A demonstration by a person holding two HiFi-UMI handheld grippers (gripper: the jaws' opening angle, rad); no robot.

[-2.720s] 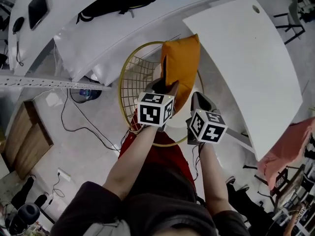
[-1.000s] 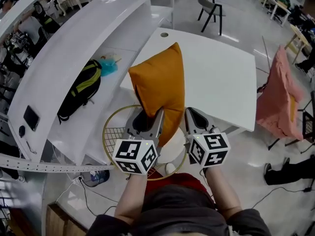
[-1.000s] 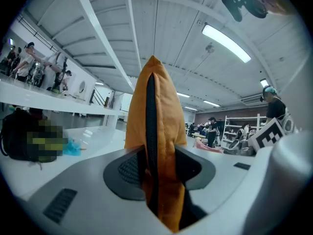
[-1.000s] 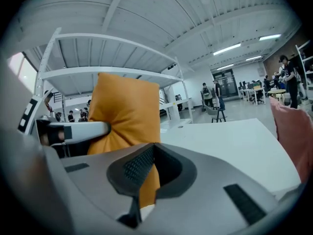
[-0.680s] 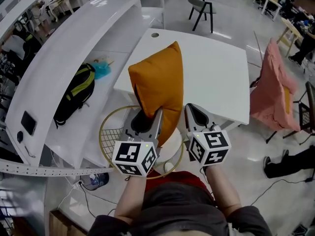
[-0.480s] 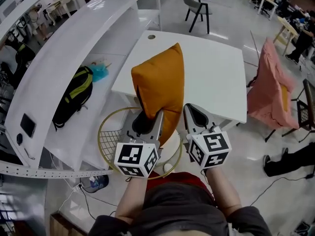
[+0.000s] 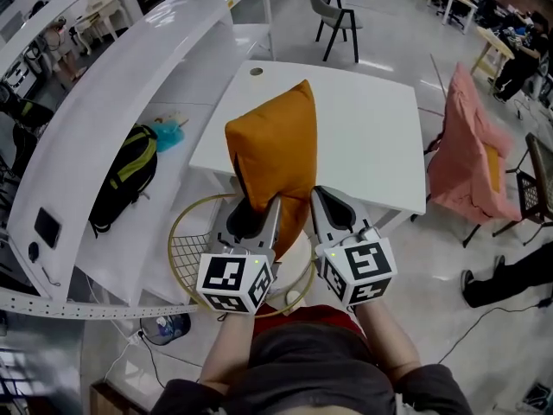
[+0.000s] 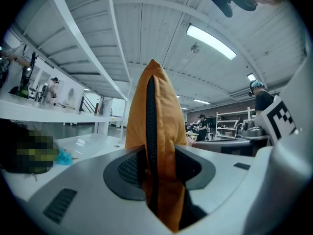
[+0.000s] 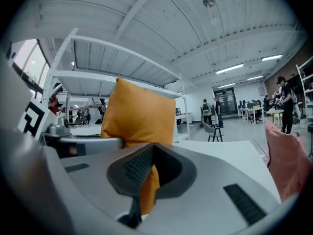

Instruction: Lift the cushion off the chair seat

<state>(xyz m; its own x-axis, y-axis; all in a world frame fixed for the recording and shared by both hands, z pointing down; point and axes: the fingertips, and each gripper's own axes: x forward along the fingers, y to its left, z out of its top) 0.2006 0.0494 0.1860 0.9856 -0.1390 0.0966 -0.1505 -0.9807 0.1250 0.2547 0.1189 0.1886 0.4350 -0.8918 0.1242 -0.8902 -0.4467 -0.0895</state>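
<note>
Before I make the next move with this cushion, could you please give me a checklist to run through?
1. Left claw shut on the cushion along its zipper edge: ok.
2. Right claw shut on cushion fabric: ok.
3. Cushion held upright between both claws: ok.
4. Cushion raised off the chair seat: ok.
5. Cushion's lower edge free of the wire chair: cannot tell, the claws hide it.
</note>
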